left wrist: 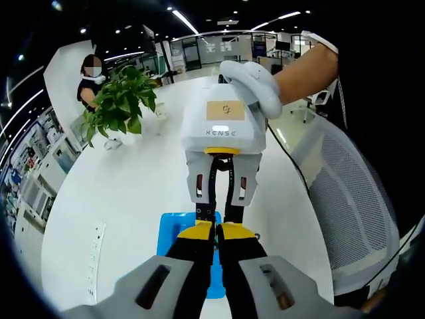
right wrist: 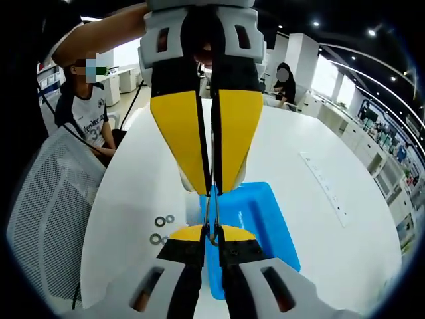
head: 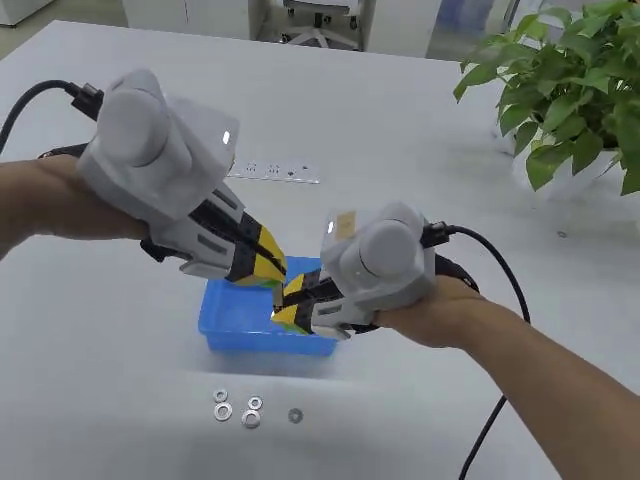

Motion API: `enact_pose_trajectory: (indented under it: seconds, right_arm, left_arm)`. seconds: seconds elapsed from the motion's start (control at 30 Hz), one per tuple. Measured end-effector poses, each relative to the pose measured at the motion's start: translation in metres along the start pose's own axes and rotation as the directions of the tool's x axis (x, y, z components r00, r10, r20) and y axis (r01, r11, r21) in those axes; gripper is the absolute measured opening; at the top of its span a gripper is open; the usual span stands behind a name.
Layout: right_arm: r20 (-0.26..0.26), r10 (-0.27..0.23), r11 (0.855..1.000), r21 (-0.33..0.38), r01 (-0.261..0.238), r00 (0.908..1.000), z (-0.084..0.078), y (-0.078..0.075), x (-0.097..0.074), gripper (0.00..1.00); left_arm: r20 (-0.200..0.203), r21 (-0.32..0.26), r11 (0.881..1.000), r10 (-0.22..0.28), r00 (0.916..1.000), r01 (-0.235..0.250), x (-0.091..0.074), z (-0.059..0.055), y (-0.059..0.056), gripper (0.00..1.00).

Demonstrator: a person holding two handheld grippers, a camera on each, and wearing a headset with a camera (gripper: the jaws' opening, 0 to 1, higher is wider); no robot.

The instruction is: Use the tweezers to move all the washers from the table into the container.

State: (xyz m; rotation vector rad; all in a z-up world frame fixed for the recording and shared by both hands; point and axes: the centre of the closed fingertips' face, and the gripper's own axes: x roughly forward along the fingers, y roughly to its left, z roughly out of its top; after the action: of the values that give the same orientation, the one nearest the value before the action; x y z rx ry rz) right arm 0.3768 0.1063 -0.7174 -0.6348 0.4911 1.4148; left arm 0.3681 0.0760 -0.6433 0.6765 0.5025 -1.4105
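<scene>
Head view: nearest the person, just in front of the blue container [head: 260,342], a loose cluster of washers [head: 250,410] lies on the white bench [head: 400,130]. Above the container's near side the left tongs [head: 275,268] and right tongs [head: 285,310] meet tip to tip. In the right gripper view both pairs are pinched to a slit on the thin tweezers [right wrist: 212,216] running between them. Beyond the container lies a power strip [head: 272,171]. Farther right is a potted plant [head: 570,90], and past the bench's far edge an office chair [head: 320,20].

White table [head: 400,110] w/ potted plant [head: 570,90] & power strip [head: 272,171]; mesh chair [left wrist: 358,199], ceiling strip lights [left wrist: 184,21].
</scene>
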Motion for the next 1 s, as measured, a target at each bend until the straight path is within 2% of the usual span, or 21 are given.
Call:
enact_pose_trajectory:
  seconds: [0.63, 1.0]
  right_arm:
    - [-0.023, -0.006, 1.000, 0.022, 0.007, 0.9997, -0.028, -0.027, 0.019, 0.09]
    - [-0.039, -0.004, 1.000, 0.024, 0.005, 0.9992, -0.042, -0.038, 0.031, 0.09]
  left_arm:
    - [-0.017, -0.012, 1.000, -0.013, 0.9998, 0.013, 0.027, -0.021, 0.027, 0.06]
    - [-0.023, -0.024, 1.000, -0.012, 0.9997, 0.011, 0.040, -0.034, 0.038, 0.06]
